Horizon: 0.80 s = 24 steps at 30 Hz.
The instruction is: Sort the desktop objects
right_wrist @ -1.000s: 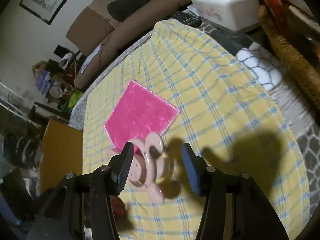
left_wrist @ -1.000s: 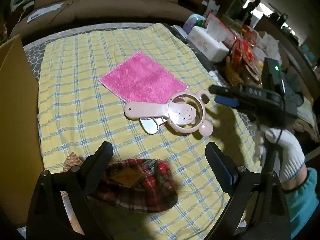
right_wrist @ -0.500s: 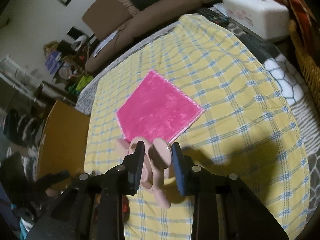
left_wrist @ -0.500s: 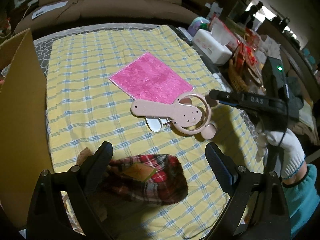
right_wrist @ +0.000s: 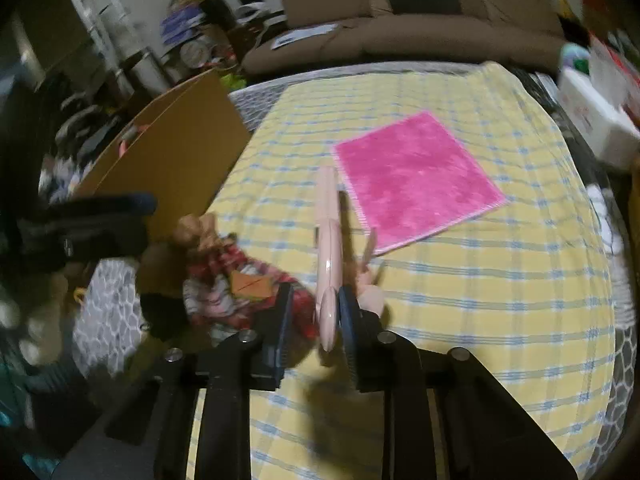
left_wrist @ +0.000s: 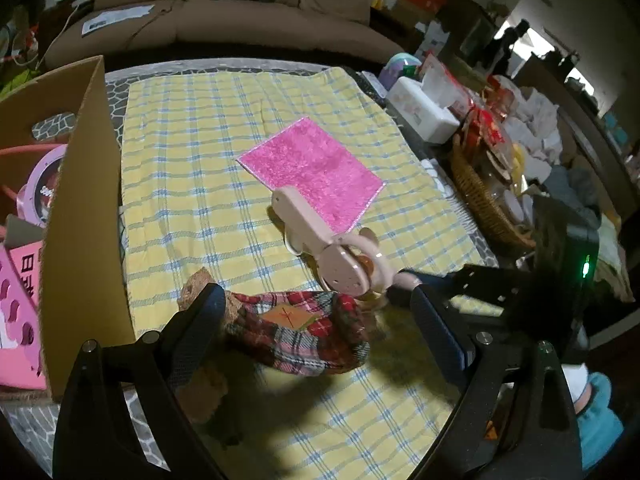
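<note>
My right gripper (right_wrist: 316, 320) is shut on the pink handheld fan (right_wrist: 329, 256) and holds it on edge above the yellow checked cloth (right_wrist: 480, 288). The fan (left_wrist: 320, 240) also shows lifted and tilted in the left wrist view, with the right gripper (left_wrist: 404, 284) at its round head. My left gripper (left_wrist: 316, 320) is open, its fingers either side of a plaid-dressed teddy bear (left_wrist: 296, 328) lying on the cloth. The bear (right_wrist: 224, 276) shows blurred in the right wrist view. A pink fuzzy cloth (left_wrist: 312, 172) lies flat mid-table.
An open cardboard box (left_wrist: 80, 216) with pink items inside stands at the left table edge. A white tissue box (left_wrist: 424, 112), snack packets and a wicker basket (left_wrist: 480, 204) crowd the right edge. A brown sofa (left_wrist: 224, 16) is behind the table.
My right gripper closed on the pink fan's head, lifted it off the cloth and turned it on edge. My left gripper moved closer to the teddy bear, staying open.
</note>
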### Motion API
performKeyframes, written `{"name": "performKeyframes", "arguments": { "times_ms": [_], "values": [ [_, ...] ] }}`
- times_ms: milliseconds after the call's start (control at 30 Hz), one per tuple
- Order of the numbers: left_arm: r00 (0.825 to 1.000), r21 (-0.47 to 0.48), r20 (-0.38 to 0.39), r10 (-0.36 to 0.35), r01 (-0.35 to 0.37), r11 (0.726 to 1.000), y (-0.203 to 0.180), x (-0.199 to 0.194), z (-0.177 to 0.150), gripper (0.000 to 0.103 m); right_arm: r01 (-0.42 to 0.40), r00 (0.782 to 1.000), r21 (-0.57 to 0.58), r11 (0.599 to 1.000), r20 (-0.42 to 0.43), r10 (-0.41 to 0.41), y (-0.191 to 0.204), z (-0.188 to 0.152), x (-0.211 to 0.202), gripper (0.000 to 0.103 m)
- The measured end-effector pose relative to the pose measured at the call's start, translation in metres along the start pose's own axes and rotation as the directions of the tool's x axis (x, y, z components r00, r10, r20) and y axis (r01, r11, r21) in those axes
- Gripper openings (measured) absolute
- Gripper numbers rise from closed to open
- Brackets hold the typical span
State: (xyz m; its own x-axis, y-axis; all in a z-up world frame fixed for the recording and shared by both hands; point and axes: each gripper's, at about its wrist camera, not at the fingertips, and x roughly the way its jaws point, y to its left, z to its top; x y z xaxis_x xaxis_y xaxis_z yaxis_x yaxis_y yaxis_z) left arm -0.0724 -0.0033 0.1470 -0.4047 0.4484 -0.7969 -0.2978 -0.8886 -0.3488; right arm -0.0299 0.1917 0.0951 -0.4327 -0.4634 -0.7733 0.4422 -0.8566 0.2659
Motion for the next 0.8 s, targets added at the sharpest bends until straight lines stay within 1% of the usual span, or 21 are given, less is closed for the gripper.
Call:
{"name": "performKeyframes", "arguments": {
  "times_ms": [67,133,233,267,333,367,467,533,600,733,767,800],
  "values": [
    [1.0,-0.005,0.001,0.006,-0.006,1.0,0.002,-0.005,-0.002,0.093,-0.005,1.0,-0.037,0.999,-0.012,0.005,0.016,-0.001,0.005,0.024],
    [1.0,-0.015,0.0,0.006,-0.006,1.0,0.006,-0.008,-0.003,0.093,-0.034,0.999,-0.058,0.998,-0.036,0.032,0.03,-0.003,0.011,0.024],
    [1.0,-0.045,-0.016,-0.009,0.008,0.999,0.013,-0.008,-0.003,0.093,-0.082,0.993,-0.059,0.995,-0.086,0.076,0.043,-0.012,0.018,0.025],
    [1.0,-0.052,-0.023,-0.015,0.014,0.999,0.014,-0.007,-0.003,0.093,-0.089,0.992,-0.055,0.995,-0.099,0.083,0.046,-0.015,0.02,0.026],
    [0.999,-0.058,-0.036,-0.025,0.023,0.998,0.014,-0.002,-0.002,0.093,-0.086,0.99,-0.048,0.995,-0.116,0.08,0.051,-0.024,0.02,0.035],
    [0.999,-0.06,-0.04,-0.029,0.026,0.998,0.013,0.0,-0.002,0.093,-0.083,0.99,-0.04,0.996,-0.116,0.078,0.051,-0.027,0.018,0.036],
    [0.998,-0.075,-0.05,-0.048,0.044,0.996,0.011,0.007,-0.001,0.093,-0.075,0.992,0.004,0.997,-0.1,0.075,0.042,-0.035,0.009,0.038],
    [0.996,-0.096,-0.055,-0.065,0.06,0.994,0.01,0.014,0.001,0.093,-0.042,0.996,0.045,0.998,-0.072,0.045,0.028,-0.035,0.001,0.049],
    [0.995,-0.121,-0.064,-0.075,0.067,0.99,0.011,0.022,0.002,0.094,-0.004,0.999,0.1,0.995,-0.042,0.008,0.01,-0.034,-0.004,0.056],
    [0.99,-0.202,-0.108,-0.091,0.068,0.977,0.016,0.049,0.007,0.095,0.042,0.999,0.182,0.982,-0.021,-0.039,-0.019,-0.033,-0.001,0.059],
    [0.988,-0.219,-0.125,-0.091,0.062,0.974,0.017,0.057,0.009,0.095,0.042,0.999,0.199,0.979,-0.019,-0.039,-0.022,-0.034,0.001,0.061],
    [0.985,-0.235,-0.138,-0.104,0.07,0.97,0.018,0.064,0.011,0.095,0.032,0.999,0.221,0.975,-0.017,-0.029,-0.027,-0.035,0.004,0.062]
  ]
}}
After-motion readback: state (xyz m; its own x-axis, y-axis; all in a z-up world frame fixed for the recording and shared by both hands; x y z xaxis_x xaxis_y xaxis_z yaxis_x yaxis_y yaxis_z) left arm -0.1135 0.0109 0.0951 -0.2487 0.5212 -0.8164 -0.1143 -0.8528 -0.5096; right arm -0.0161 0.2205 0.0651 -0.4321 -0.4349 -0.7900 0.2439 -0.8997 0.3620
